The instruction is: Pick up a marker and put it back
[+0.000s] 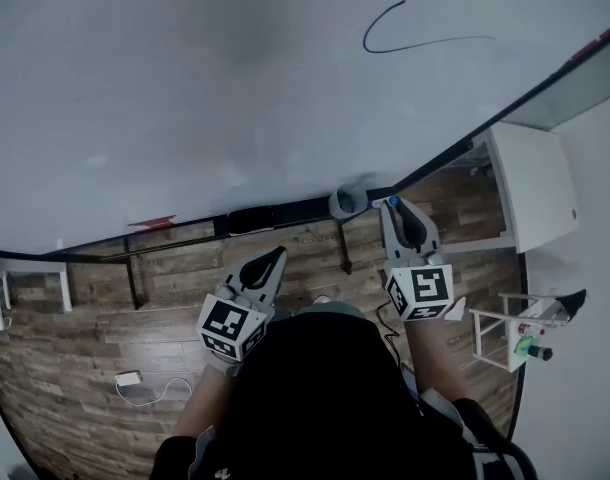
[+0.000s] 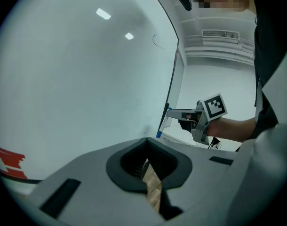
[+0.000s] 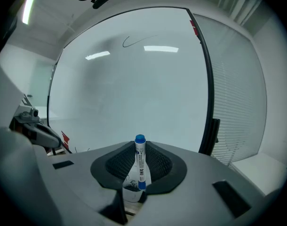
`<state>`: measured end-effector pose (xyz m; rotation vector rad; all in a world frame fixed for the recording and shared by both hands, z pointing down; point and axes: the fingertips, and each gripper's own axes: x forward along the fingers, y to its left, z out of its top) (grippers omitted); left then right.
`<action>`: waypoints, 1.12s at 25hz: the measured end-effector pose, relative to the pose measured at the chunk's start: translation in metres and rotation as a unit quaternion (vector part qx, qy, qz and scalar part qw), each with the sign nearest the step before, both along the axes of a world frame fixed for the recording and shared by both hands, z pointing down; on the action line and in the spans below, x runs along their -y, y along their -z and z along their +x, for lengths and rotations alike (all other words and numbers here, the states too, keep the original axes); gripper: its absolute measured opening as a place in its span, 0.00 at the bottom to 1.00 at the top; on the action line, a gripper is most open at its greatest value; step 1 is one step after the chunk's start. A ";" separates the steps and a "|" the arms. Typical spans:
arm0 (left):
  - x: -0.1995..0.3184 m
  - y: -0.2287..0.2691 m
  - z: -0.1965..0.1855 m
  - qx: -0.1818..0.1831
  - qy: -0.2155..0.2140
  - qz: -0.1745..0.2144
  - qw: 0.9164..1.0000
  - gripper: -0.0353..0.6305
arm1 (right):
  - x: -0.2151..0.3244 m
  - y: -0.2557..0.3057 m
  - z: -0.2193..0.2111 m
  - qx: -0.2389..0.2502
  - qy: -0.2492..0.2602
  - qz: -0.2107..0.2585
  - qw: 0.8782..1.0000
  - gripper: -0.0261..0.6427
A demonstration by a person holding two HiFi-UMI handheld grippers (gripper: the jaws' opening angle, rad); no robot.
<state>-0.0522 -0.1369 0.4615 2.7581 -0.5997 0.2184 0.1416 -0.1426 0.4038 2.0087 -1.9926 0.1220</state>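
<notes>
Where the head view looks: the marker [image 1: 392, 201] sticks out of the right gripper [image 1: 395, 210], near the lower edge of the whiteboard [image 1: 235, 88]; the left gripper [image 1: 273, 260] is well apart.
Left gripper view: fingers [image 2: 129, 163] are closed together, nothing between.
Right gripper view: fingers clamp the marker's barrel, blue cap up.
Marker handling: probably light, stiff, smooth; a mid-barrel hold suits.

Both my forearms reach forward from my body, side by side, each hand holding a gripper that points away from me. My left gripper [image 1: 275, 256] is held nearer my body, its jaws drawn together with nothing between them. My right gripper [image 1: 393, 208] is pushed further ahead, its jaws clamped on a marker [image 3: 139, 161] whose blue cap shows just past the jaw tips.
</notes>
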 end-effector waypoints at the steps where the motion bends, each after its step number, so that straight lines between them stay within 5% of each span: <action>1: 0.000 0.001 0.005 -0.001 -0.006 0.001 1.000 0.08 | -0.004 0.002 0.003 0.001 -0.004 0.001 1.000 0.18; 28: -0.029 0.016 0.115 -0.005 -0.130 0.025 0.991 0.08 | -0.137 -0.018 0.065 0.048 -0.106 -0.039 0.992 0.18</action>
